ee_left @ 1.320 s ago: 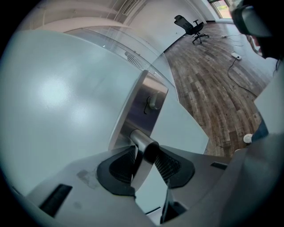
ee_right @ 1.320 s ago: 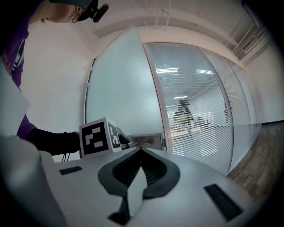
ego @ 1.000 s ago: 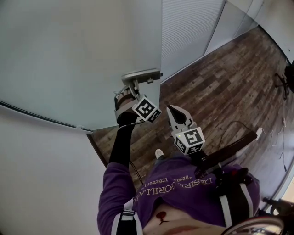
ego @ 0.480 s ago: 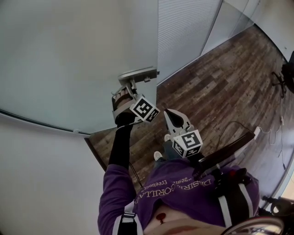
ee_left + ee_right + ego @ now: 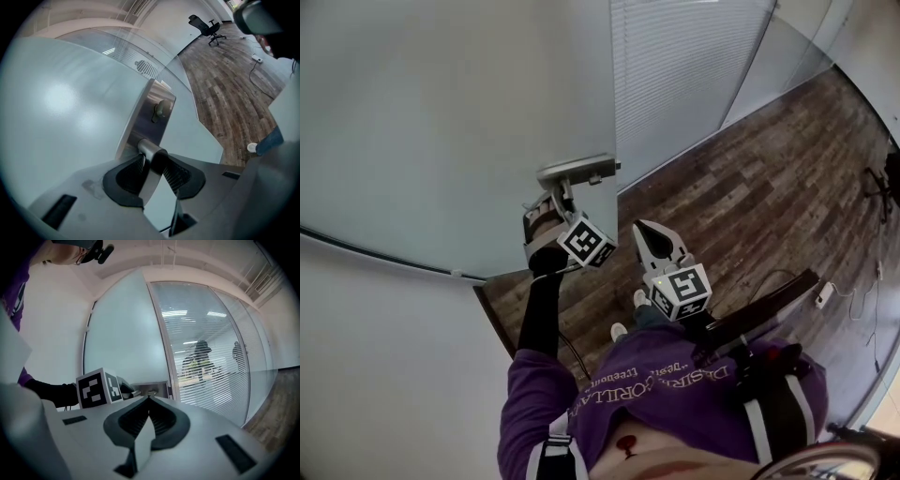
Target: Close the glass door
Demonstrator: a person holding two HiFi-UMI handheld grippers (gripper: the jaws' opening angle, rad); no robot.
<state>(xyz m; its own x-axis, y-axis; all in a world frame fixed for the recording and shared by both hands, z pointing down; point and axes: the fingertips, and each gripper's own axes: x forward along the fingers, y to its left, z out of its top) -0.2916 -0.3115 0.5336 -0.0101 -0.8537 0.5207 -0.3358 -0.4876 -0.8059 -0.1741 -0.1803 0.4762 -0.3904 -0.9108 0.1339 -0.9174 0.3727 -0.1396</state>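
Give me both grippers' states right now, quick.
Left gripper: closed on the door handle.
Right gripper: closed, holding nothing.

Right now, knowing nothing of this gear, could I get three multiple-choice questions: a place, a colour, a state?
1. Where is the left gripper? A. On the silver metal door handle B. On a tap C. In a drawer
2. What colour is the person's sweatshirt? A. Yellow B. Purple C. Green
3. How are the fingers of the right gripper? A. Wide apart B. Around a cup C. Together, empty
Answers: 1 A, its fingers clamp the handle; 2 B, purple fabric shows; 3 C, the fingers meet with nothing between.
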